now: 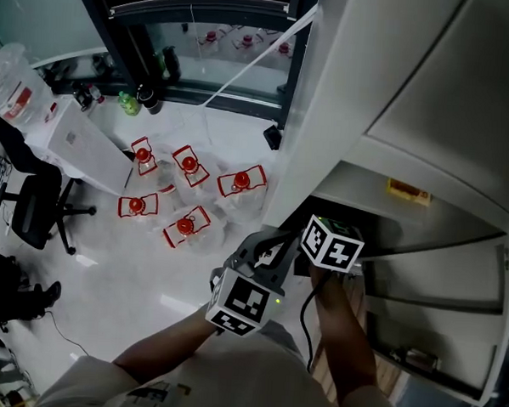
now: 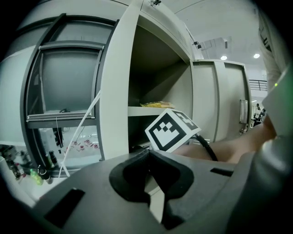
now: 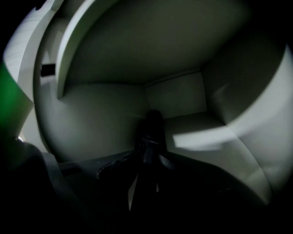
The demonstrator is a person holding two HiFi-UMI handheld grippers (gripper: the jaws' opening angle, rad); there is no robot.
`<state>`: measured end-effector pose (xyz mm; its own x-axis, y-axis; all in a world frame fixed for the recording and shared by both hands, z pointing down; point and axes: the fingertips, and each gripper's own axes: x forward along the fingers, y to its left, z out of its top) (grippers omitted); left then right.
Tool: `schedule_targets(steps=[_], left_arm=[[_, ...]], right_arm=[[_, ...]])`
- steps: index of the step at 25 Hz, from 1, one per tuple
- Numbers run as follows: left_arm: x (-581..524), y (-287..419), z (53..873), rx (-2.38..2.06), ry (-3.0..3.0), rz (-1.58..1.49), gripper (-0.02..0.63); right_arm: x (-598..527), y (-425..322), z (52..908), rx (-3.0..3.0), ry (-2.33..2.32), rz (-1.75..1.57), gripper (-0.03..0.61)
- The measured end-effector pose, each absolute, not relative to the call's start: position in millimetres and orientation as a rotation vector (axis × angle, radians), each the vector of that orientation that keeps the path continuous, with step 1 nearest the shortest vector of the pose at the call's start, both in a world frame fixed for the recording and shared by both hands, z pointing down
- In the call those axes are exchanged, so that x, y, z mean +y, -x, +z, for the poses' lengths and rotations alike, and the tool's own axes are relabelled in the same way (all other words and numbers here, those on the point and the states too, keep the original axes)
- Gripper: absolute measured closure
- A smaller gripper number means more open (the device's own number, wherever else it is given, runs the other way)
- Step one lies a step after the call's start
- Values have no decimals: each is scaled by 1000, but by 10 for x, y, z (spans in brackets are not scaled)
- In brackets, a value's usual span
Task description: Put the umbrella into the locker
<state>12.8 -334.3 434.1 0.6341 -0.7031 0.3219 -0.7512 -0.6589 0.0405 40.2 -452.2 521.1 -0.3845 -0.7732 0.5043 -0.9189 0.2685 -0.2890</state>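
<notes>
**A:** Which step is going on here?

**B:** The placing itself, and I'm judging it to be nearly over. The right tool (image 3: 147,154) is reaching into a lower compartment (image 3: 197,132) of the locker (image 1: 328,92). The umbrella (image 3: 153,123) is sitting inside, running dark from the jaws toward the back wall (image 3: 176,98).

**A:** Is the tool gripping it?

**B:** It isn't looking that way. The jaws are standing apart with the umbrella's near end between them, and slivers of light are showing on both sides, so the pads aren't pressing.

**A:** And the other hand?

**B:** The left tool (image 2: 149,155) is hovering outside by the locker's front edge, its jaws closed together on nothing.

**A:** So what is the next move calling for?

**B:** I'm thinking a straight pull back out of the opening, keeping the jaws wide so they aren't dragging the umbrella along, and staying clear of the shelf overhead (image 3: 151,41). It's dim in there, so I'm not able to tell whether the umbrella is resting flat
</notes>
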Motion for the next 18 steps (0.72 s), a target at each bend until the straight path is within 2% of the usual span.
schedule_targets(steps=[2,18], left_arm=[[-3347,-135,4337,-1208,-2678,419,605],[-3349,-12,4303,-1256,-2652,422,606]], right_arm=[[-4557,-372,5244,-2274,-1545,806,511],[-4412,-377,5291,-2264,-1500,771,515]])
